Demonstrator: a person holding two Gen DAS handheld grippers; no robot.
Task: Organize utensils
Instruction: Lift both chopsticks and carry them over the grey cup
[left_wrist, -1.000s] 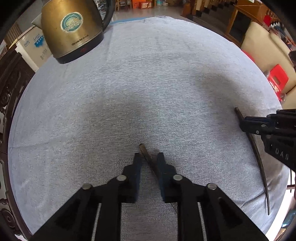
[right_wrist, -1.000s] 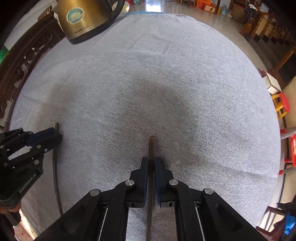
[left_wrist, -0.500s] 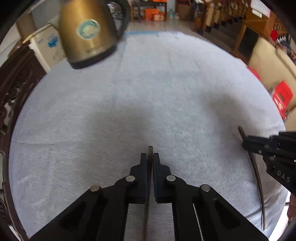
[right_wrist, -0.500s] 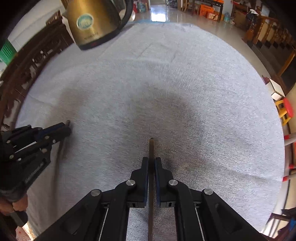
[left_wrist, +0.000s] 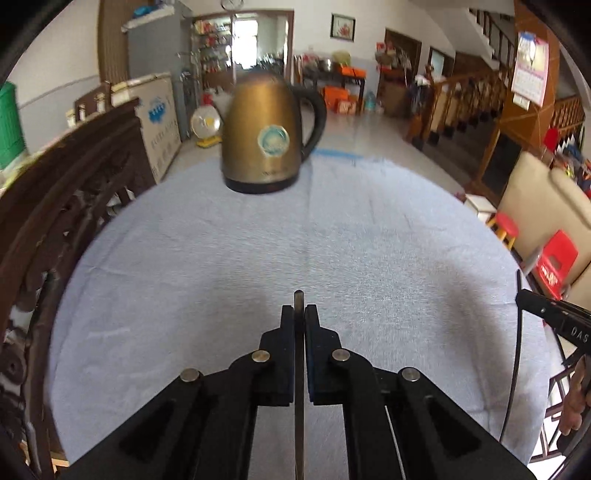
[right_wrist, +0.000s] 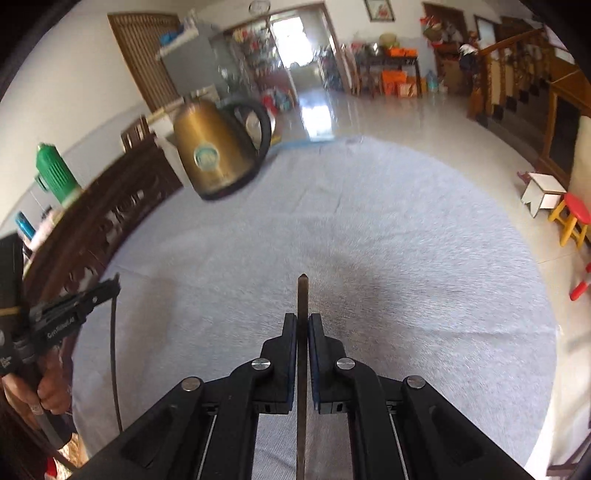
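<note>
Gripping one dark chopstick (left_wrist: 299, 369) apiece, the left gripper (left_wrist: 299, 314) and right gripper (right_wrist: 302, 321) both hold level above the grey tablecloth (left_wrist: 332, 240), jaws clamped, each stick's tip poking forward past the fingertips (the second chopstick (right_wrist: 301, 332) tapers). Beyond stands a brass electric kettle (left_wrist: 264, 136).

You face a bright room with white walls (left_wrist: 66, 70) and a glossy pale floor (right_wrist: 406, 122). A dark carved wooden bench (left_wrist: 66, 192) stands at your left. A wooden staircase (left_wrist: 476, 92) rises at your right, beside a red stool (right_wrist: 574, 216).
</note>
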